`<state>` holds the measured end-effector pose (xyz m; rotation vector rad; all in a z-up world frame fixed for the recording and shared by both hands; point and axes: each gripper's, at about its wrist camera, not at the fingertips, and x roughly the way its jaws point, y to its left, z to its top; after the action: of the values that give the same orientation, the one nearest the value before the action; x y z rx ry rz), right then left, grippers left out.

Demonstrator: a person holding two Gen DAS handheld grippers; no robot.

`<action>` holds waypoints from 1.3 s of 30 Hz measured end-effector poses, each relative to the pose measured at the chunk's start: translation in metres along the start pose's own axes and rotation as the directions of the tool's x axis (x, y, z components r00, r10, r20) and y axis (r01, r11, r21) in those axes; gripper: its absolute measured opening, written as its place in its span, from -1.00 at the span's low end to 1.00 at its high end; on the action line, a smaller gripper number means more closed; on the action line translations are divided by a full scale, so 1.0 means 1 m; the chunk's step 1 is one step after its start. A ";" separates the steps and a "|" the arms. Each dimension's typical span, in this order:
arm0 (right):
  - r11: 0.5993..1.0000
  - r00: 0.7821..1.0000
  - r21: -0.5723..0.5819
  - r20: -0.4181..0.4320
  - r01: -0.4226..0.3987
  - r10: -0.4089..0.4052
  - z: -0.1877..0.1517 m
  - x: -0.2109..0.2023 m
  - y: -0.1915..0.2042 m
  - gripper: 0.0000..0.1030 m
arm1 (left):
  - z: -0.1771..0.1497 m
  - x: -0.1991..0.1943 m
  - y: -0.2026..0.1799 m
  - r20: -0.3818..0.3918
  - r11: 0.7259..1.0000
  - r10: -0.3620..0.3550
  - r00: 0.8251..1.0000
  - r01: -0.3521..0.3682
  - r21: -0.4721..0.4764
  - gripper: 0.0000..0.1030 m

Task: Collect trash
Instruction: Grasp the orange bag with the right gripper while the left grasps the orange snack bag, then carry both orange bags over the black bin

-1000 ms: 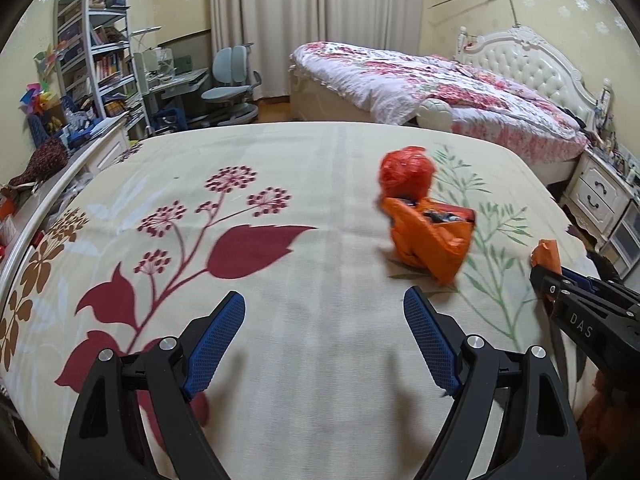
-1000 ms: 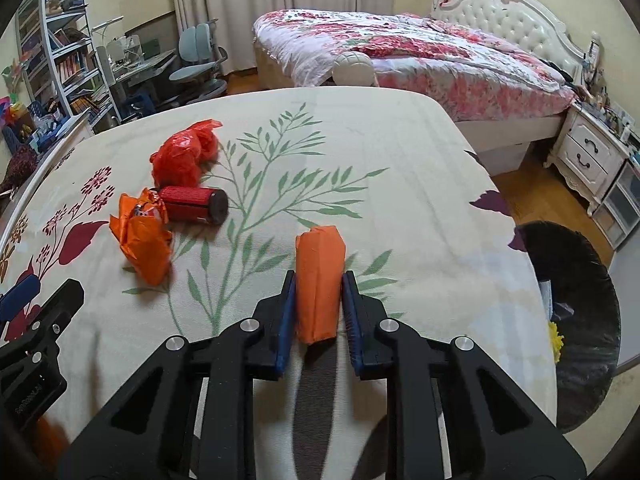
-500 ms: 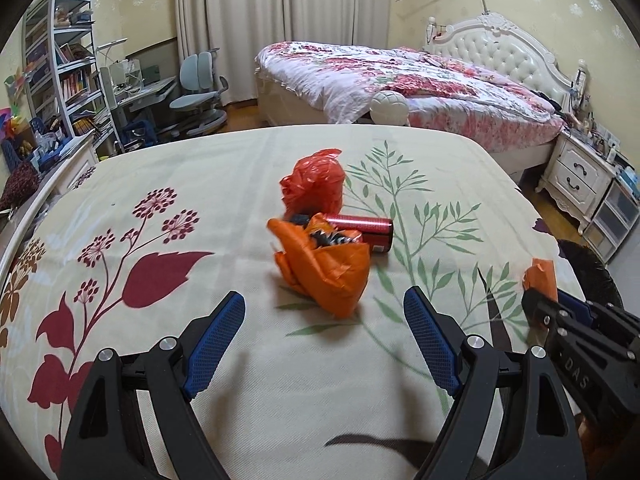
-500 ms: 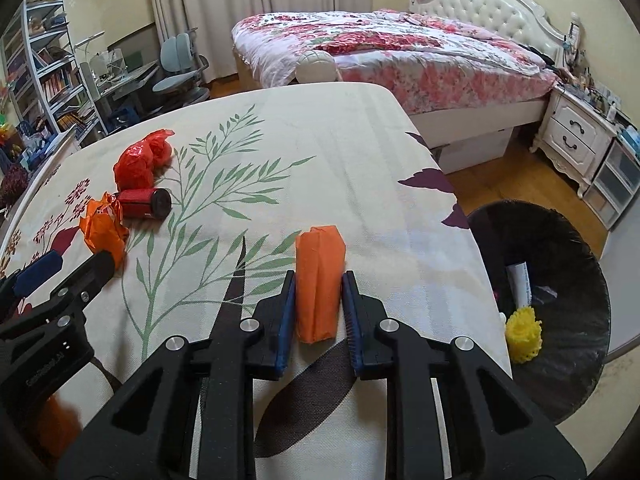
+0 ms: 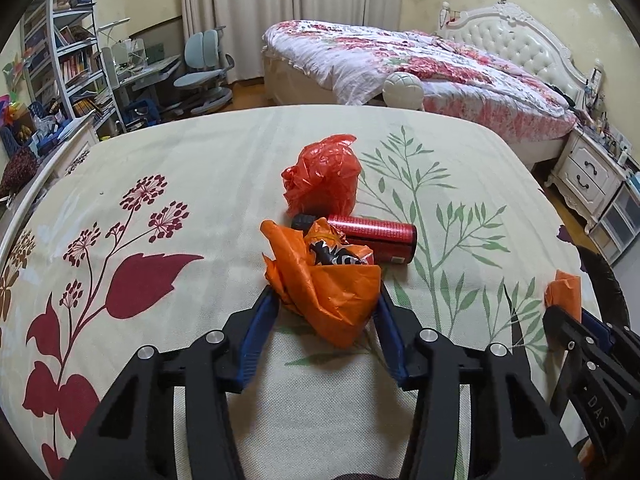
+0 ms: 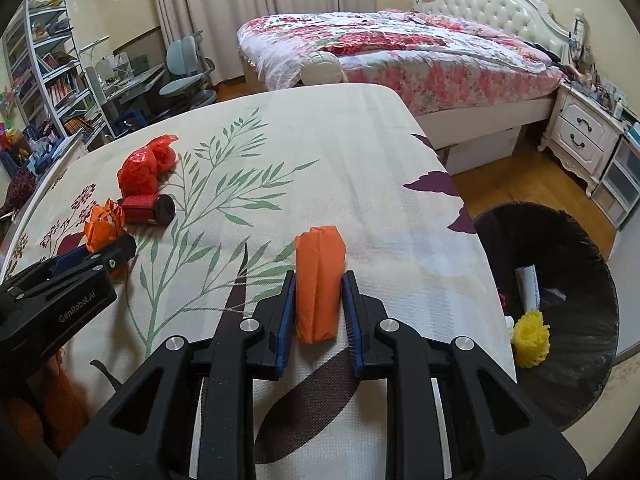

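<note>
A crumpled orange bag (image 5: 320, 292) with a dark wrapper inside lies on the flowered bedspread (image 5: 180, 168). My left gripper (image 5: 325, 294) is closing around it, and both blue pads touch its sides. Just behind it lie a red can (image 5: 372, 236) on its side and a red plastic bag (image 5: 320, 176). My right gripper (image 6: 318, 276) is shut on a folded orange packet (image 6: 320, 280), held above the bedspread near its right edge. The right wrist view also shows the left gripper (image 6: 100, 256) at the orange bag (image 6: 102, 228), with the red can (image 6: 148, 210) and red bag (image 6: 146, 166) beyond.
A black bin (image 6: 580, 240) stands on the wooden floor right of the bedspread's edge, with a yellow wad (image 6: 530, 336) and a white scrap inside. Beyond are a made bed (image 5: 420, 60), a white nightstand (image 6: 580, 136), and a desk, chair and bookshelf at far left.
My left gripper has come forward to the orange bag and its jaws have narrowed onto it. The right gripper first swung toward the bin side with the packet, then stayed still.
</note>
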<state>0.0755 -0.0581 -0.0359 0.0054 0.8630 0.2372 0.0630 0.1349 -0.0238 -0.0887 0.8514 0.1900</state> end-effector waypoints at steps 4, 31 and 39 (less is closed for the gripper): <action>1.000 1.000 0.000 0.000 0.001 -0.001 0.000 0.000 0.000 -0.57 | -0.003 -0.003 -0.002 0.006 1.000 -0.014 1.000 0.014 0.015 -0.09; 1.000 0.999 0.008 0.034 0.030 -0.030 -0.021 -0.034 -0.003 -0.57 | -0.031 -0.035 -0.017 0.030 0.996 -0.053 0.998 0.051 0.075 -0.09; 0.997 0.995 0.055 0.070 0.063 -0.067 -0.027 -0.057 -0.027 -0.57 | -0.037 -0.046 -0.044 0.043 0.988 -0.110 0.993 0.104 0.113 -0.09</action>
<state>0.0252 -0.0990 -0.0128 0.0346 0.7960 0.1526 0.0150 0.0797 -0.0129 -0.0254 0.8043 0.0437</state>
